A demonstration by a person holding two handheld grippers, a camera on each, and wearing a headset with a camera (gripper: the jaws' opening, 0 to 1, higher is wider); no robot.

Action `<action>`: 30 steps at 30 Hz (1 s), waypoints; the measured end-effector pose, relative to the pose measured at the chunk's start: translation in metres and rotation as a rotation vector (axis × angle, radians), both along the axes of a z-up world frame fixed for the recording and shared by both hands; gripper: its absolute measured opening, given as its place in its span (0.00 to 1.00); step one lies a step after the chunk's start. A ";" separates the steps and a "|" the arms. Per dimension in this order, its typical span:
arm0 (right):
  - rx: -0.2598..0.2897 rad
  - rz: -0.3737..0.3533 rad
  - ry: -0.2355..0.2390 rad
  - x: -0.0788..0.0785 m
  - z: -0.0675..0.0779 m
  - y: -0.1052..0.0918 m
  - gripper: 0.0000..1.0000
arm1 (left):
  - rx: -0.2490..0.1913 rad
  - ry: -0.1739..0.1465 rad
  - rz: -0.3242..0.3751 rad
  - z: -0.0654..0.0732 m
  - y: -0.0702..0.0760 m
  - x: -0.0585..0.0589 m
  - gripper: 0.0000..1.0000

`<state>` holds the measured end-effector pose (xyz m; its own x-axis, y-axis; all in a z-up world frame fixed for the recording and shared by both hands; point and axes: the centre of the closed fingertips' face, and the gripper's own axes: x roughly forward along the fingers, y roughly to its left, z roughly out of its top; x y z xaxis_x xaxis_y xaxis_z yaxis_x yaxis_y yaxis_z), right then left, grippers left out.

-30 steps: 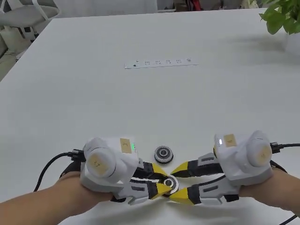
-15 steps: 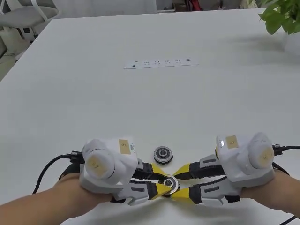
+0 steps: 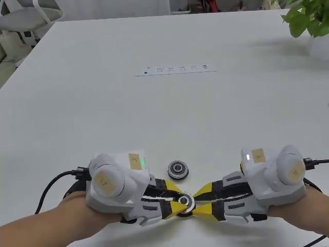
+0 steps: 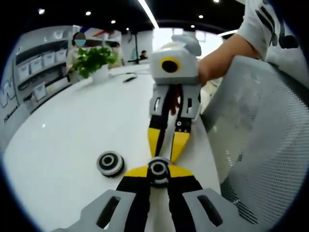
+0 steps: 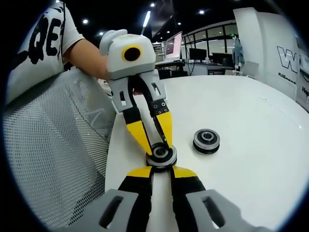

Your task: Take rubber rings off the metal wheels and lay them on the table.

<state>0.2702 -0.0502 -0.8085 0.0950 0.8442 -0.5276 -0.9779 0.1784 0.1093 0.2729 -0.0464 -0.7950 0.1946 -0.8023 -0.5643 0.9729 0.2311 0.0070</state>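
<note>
The left hand-held gripper (image 3: pixel 174 204) has its jaws pressed against the metal wheel (image 3: pixel 185 203) from the left, just above the near edge of the tabletop (image 3: pixel 154 118). In its own view its yellow tips flank the wheel on both sides. This side appears to be the anchor, so it should grip the metal body firmly and stay put.

A second wheel (image 3: pixel 178 169) lies flat on the tabletop just behind the held one, apart from both tools and with its dark ring on.

The rubber ring (image 5: pixel 161 165) shows as the dark band around the held wheel's rim. To free it, one edge probably has to be rolled over the lip first rather than the whole ring dragged off at once.

The right hand-held gripper (image 3: pixel 199 204) meets the wheel from the opposite side, jaws nearly together and pinching at its rim. Whether they hold only the rubber or the metal as well cannot be told. This gripper should nip the rubber alone and peel away from the left one in a steady pull. A jerk risks the wheel slipping free and rolling off the nearby edge.
</note>
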 end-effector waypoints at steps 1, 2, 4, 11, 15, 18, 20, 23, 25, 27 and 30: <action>-0.001 -0.001 0.002 0.000 0.000 0.000 0.09 | 0.000 0.000 0.000 0.000 0.000 0.000 0.13; -0.003 -0.002 0.003 0.000 0.000 -0.001 0.08 | 0.001 0.000 0.000 0.000 0.000 0.000 0.13; -0.006 -0.003 0.007 0.000 -0.001 -0.001 0.06 | 0.001 -0.001 0.001 0.000 0.000 0.000 0.13; -0.008 -0.015 0.021 0.001 -0.001 -0.003 0.01 | 0.003 -0.004 0.002 0.000 0.000 0.000 0.13; 0.004 -0.039 0.049 0.004 0.001 -0.004 0.00 | 0.004 -0.006 0.003 0.000 0.001 0.001 0.13; 0.009 -0.052 0.065 0.005 0.001 -0.004 0.00 | 0.006 -0.009 0.003 0.000 0.001 0.001 0.13; 0.016 -0.064 0.079 0.006 0.002 -0.005 0.00 | 0.008 -0.009 0.004 0.000 0.001 0.001 0.13; 0.033 -0.089 0.107 0.008 0.003 -0.005 0.00 | 0.008 -0.009 0.007 0.000 0.002 0.002 0.13; 0.040 -0.099 0.120 0.008 0.003 -0.006 0.00 | 0.009 -0.009 0.008 0.000 0.002 0.002 0.13; 0.047 -0.109 0.135 0.008 0.003 -0.005 0.00 | 0.011 -0.010 0.009 0.000 0.002 0.002 0.13; 0.065 -0.130 0.167 0.009 0.004 -0.006 0.00 | 0.013 -0.012 0.008 0.000 0.002 0.002 0.13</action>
<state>0.2797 -0.0562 -0.8041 0.1213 0.8632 -0.4901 -0.9143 0.2893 0.2834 0.2748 -0.0445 -0.7953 0.2080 -0.7934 -0.5720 0.9708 0.2388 0.0218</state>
